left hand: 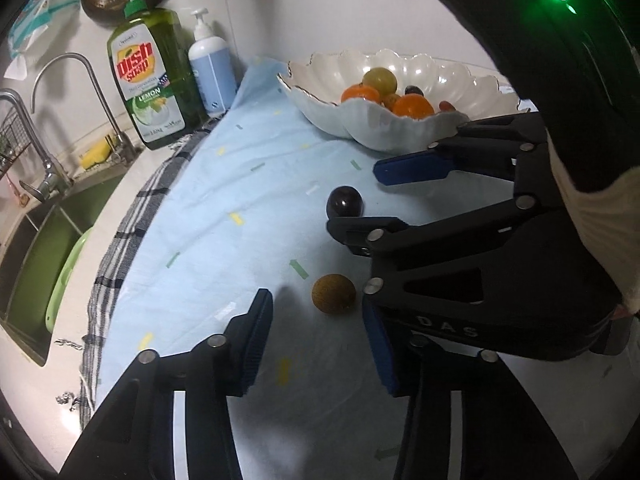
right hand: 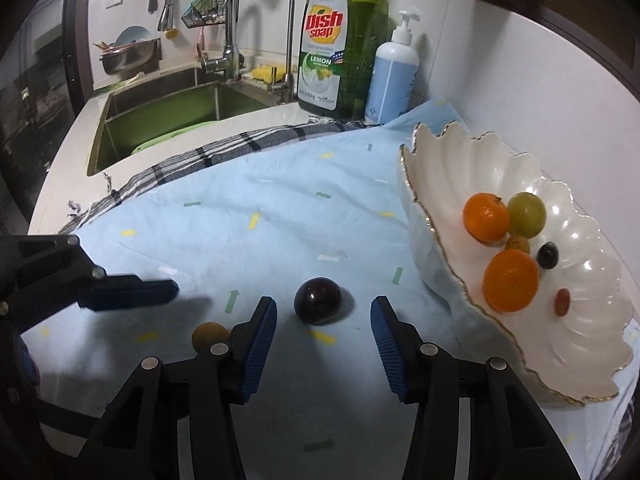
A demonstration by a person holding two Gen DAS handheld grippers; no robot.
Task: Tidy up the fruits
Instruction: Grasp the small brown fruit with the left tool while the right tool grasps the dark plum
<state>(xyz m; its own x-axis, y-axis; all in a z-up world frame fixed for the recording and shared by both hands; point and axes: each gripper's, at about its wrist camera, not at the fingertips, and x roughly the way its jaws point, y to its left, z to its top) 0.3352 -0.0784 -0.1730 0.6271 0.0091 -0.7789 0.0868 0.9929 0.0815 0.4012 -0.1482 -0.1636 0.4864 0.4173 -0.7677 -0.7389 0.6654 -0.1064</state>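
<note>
Both claws are hanging released: the dark plum (right hand: 318,301) is lying between the right gripper's (right hand: 323,308) tips, the brown fruit (left hand: 333,293) between the left gripper's (left hand: 318,304).

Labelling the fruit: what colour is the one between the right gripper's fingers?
Dark purple fruit, clearest in right wrist view.

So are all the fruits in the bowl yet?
Not yet. The bowl already holds two oranges and some smaller fruits. The right tongs are open around the dark plum, the left tongs open near the brown fruit. Both fruits still lie on the cloth.
</note>
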